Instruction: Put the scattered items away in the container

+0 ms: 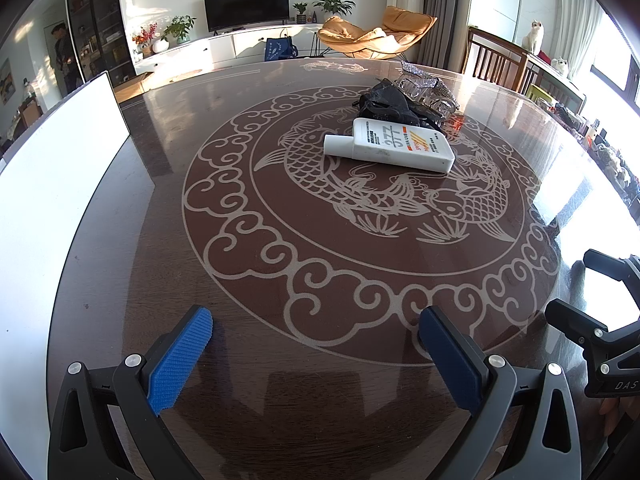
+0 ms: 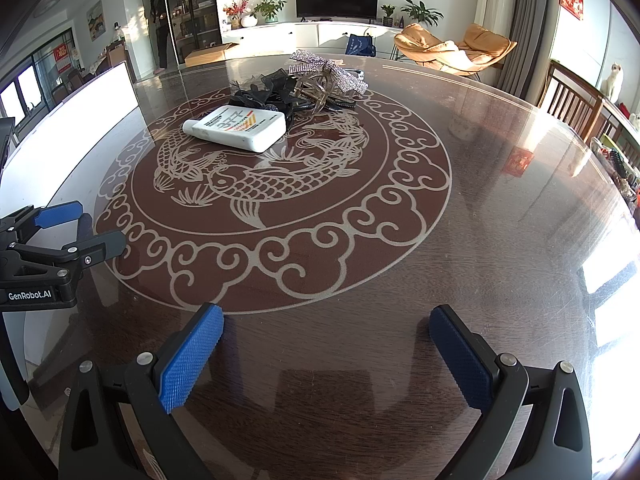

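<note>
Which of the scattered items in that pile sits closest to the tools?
The white bottle, lying flat on its side. The black scrunchie and rhinestone bow clip lie behind it, farther away.

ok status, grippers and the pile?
Left gripper and right gripper open, empty, low over table. White bottle, black hair tie, rhinestone bow untouched mid-table. White container left. Path clear.
</note>
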Demonstrator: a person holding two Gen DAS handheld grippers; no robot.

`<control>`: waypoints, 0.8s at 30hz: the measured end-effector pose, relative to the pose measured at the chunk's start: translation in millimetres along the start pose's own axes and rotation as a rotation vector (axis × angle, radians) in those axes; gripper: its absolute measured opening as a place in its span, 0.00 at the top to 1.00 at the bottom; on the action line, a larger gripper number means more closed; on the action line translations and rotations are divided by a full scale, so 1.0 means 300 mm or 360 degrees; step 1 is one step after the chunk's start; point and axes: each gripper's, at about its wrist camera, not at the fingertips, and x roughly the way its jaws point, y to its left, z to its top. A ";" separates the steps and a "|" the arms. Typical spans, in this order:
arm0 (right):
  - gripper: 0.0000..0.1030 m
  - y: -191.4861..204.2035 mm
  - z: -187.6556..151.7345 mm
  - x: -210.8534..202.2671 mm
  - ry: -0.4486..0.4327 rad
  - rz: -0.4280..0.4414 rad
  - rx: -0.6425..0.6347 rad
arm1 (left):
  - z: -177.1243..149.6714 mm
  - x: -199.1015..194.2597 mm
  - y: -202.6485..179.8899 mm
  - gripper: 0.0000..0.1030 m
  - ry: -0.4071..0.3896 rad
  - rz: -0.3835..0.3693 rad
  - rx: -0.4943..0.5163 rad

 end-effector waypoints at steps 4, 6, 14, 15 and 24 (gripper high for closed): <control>0.00 0.000 0.000 0.000 0.0000 -0.0001 0.0001 | 0.000 0.000 0.000 0.00 0.0000 0.0000 0.0000; 0.00 0.000 0.000 0.001 0.0000 0.0001 0.0000 | 0.000 0.000 0.000 0.00 0.0000 0.0000 0.0000; 0.00 0.022 0.114 0.077 0.0009 0.0189 -0.0254 | 0.000 -0.002 0.000 0.00 0.0000 0.0000 0.0000; 0.00 0.017 0.135 0.093 0.0009 0.0200 -0.0270 | 0.000 -0.001 0.000 0.00 0.0000 0.0000 0.0000; 0.00 -0.161 0.292 0.210 0.0014 -0.0074 0.0108 | 0.000 -0.001 0.000 0.00 0.0001 0.0000 0.0000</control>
